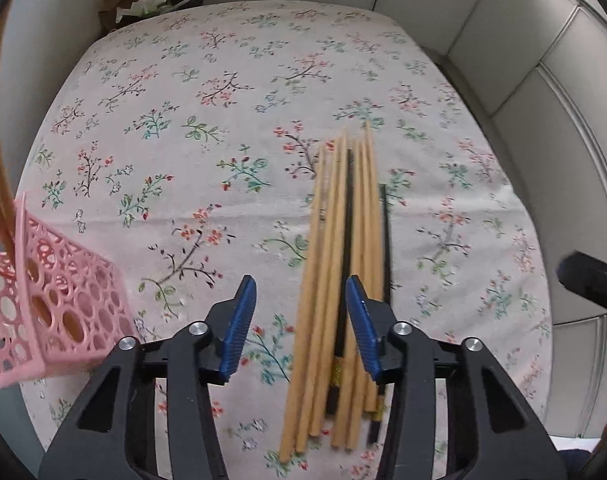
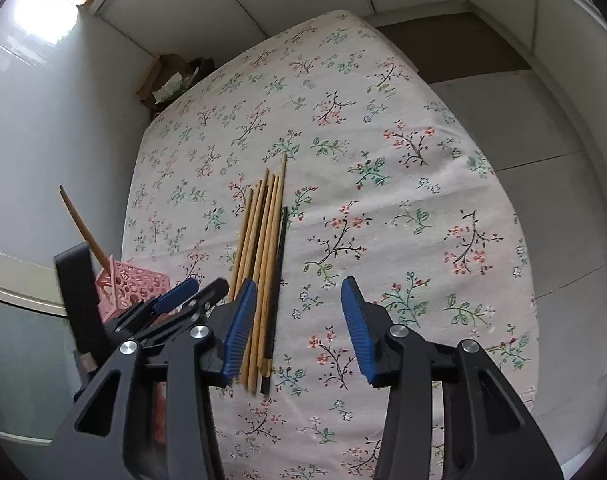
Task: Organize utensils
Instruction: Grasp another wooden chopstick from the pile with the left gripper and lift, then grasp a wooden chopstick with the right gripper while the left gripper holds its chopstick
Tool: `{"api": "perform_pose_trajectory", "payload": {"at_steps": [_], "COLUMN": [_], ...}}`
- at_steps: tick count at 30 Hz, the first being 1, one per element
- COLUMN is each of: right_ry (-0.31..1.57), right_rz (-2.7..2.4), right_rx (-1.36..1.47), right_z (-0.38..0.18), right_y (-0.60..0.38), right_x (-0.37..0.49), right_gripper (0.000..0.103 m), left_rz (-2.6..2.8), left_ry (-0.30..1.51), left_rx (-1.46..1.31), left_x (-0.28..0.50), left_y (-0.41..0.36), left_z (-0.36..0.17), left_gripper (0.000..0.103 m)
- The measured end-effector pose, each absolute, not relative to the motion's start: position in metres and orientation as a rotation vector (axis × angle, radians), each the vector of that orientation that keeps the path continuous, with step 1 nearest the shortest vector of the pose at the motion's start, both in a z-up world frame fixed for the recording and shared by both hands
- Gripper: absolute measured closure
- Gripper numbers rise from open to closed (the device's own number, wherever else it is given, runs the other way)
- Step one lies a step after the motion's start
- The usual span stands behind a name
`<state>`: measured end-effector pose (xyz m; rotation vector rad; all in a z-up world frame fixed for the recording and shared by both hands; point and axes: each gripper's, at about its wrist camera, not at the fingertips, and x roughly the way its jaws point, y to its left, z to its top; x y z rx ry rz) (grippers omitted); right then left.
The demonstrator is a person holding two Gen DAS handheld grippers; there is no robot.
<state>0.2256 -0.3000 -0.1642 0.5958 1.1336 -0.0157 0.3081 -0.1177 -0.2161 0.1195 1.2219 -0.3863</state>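
We have one chopstick standing in the pink basket, left of our left gripper, while the chopsticks lie between its parted fingers and beside the right gripper, also parted and empty.

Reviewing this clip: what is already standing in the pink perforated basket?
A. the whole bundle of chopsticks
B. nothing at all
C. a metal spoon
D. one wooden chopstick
D: one wooden chopstick leans out of the pink basket, while the rest of the chopsticks lie in a bundle on the floral tablecloth.
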Motion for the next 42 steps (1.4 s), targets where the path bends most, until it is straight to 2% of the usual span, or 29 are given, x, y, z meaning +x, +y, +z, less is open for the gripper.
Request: {"api": "perform_pose_trajectory", "payload": {"at_steps": [2,5,8,11,16,17,21,29,32,34,42], "right_ry": [1.137,1.136,1.134,1.136,1.136,1.137,1.141,1.151,1.160,1.160,1.172], "right_rz": [-0.015,-0.013,-0.012,-0.008,-0.006,-0.004,-0.012,-0.005,0.002,0.008,0.076], "right_rx": [0.593,0.593,0.590,0.581,0.550,0.546,0.524,0.501,0.493,0.482,0.494], "right_z": [-0.165,-0.166,-0.165,-0.165,-0.164,-0.164,-0.165,-0.172,-0.176,-0.178,-0.195], "right_y": [-0.298,-0.297,-0.295,-0.293,-0.288,-0.288,-0.289,-0.287,-0.282,-0.277,-0.260], "right_x": [0.227,0.227,0.227,0.228,0.229,0.229,0.230,0.234,0.239,0.241,0.262], "right_gripper": [0.058,0.058,0.058,0.060,0.068,0.069,0.071,0.075,0.080,0.088,0.088], "left_rz": [-0.387,-0.378,-0.371,-0.394,-0.391,-0.393,-0.390,-0.466,-0.492,-0.500,-0.525], "left_ry": [1.233,1.238,1.247,1.251,1.240,1.244,1.240,1.083,1.017,0.983,0.857], "left_rx": [0.127,0.157,0.173,0.182,0.251,0.234,0.180,0.039,0.005,-0.016,-0.078], "left_x": [0.312,0.317,0.322,0.325,0.327,0.329,0.332,0.317,0.302,0.295,0.266], "left_y": [-0.120,-0.123,-0.123,-0.126,-0.137,-0.136,-0.135,-0.122,-0.115,-0.110,-0.086], "left_z": [-0.222,-0.230,-0.236,-0.239,-0.244,-0.244,-0.238,-0.181,-0.156,-0.143,-0.100], "left_gripper": [0.067,0.069,0.078,0.081,0.088,0.097,0.097,0.097,0.097,0.097,0.097]}}
